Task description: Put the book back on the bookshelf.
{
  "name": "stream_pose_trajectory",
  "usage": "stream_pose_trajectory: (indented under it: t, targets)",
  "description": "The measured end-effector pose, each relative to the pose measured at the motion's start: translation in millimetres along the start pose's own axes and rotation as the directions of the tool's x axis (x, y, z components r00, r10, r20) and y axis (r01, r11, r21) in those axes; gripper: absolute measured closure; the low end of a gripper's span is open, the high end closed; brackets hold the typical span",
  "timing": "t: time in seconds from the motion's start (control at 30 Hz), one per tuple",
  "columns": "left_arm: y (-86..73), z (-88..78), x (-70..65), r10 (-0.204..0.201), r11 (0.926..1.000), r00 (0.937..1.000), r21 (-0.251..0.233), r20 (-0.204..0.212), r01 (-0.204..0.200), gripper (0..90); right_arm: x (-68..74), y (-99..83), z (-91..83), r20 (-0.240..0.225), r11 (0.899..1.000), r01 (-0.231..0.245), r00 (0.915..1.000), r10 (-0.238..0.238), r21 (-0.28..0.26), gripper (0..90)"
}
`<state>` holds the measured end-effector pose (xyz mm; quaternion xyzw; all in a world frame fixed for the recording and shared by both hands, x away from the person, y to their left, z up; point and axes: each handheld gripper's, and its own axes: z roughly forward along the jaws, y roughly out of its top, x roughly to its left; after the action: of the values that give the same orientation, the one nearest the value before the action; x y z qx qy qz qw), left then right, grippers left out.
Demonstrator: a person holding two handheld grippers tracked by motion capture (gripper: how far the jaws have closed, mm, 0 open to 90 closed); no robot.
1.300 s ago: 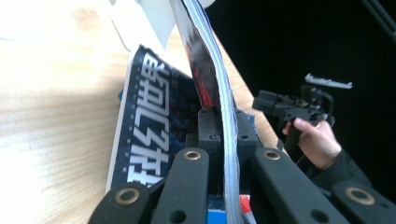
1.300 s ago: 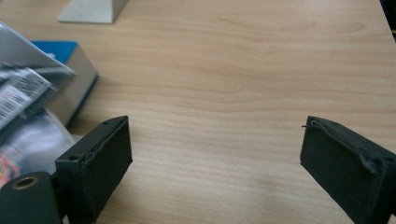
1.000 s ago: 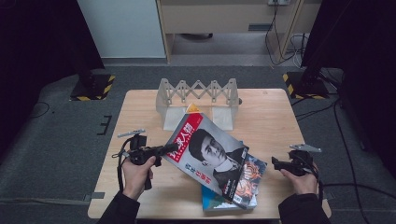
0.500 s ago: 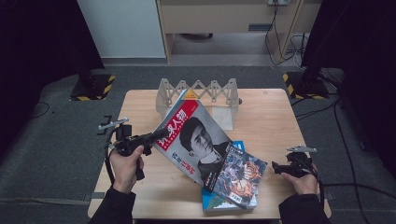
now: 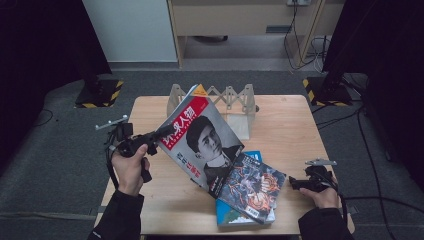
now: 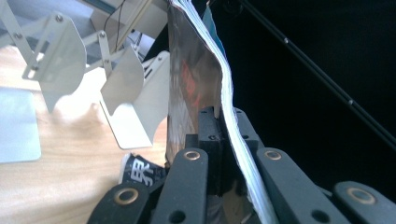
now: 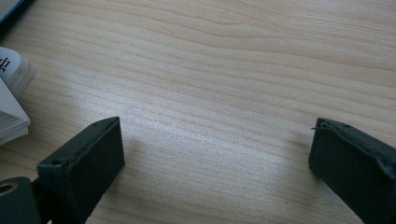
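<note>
My left gripper (image 5: 161,135) is shut on the upper left edge of a magazine (image 5: 202,142) with a red title band and a portrait cover. The magazine is lifted and tilted, its lower corner still resting near the books. In the left gripper view the jaws pinch the magazine's page edge (image 6: 224,102), my left gripper (image 6: 223,121) clamped around it. A dark illustrated comic book (image 5: 252,186) lies on a blue book (image 5: 235,216) at the table's front centre. My right gripper (image 5: 294,184) rests open on the wood at the front right. The right gripper (image 7: 215,147) holds nothing, book edges (image 7: 14,93) at its left.
A white accordion-style file rack (image 5: 225,97) stands at the back of the wooden table (image 5: 285,125); its dividers (image 6: 65,56) appear close behind the magazine. A pale sheet (image 6: 16,126) lies on the table. Black-and-yellow stand bases (image 5: 97,95) sit on the floor beyond.
My left gripper has raised and swung the magazine up and leftward, tilting it steeper off the book stack. The right gripper has shifted slightly lower on the table, still open.
</note>
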<state>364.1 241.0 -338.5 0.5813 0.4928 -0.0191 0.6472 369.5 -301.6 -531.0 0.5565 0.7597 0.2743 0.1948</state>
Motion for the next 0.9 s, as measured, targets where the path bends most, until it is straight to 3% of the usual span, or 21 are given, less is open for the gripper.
stream_pose_trajectory:
  t: [0.33, 0.47, 0.73, 0.9]
  targets:
    - [25.0, -12.9, -2.3, 0.019, 0.9977, 0.9993, -0.064, -0.033, -0.021, 85.5, 0.3, -4.6, 2.4, 0.000, 0.999, 0.002, 1.0000, -0.002, -0.052, 0.9]
    - [32.2, -17.0, 1.1, 0.015, 0.9960, 0.9987, -0.087, -0.048, -0.019, 85.5, 1.4, -7.9, 4.3, -0.004, 0.995, 0.008, 1.0000, -0.008, -0.097, 0.6]
    - [47.0, -18.3, 3.7, 0.050, 0.9933, 0.9914, -0.097, -0.121, -0.062, 85.3, 1.5, -7.8, 4.5, -0.003, 0.995, 0.009, 1.0000, -0.009, -0.096, 0.5]
    - [61.3, -22.5, 2.5, 0.053, 0.9896, 0.9881, -0.125, -0.144, -0.072, 85.4, 1.4, -7.8, 4.5, -0.004, 0.995, 0.011, 0.9999, -0.011, -0.095, 0.5]
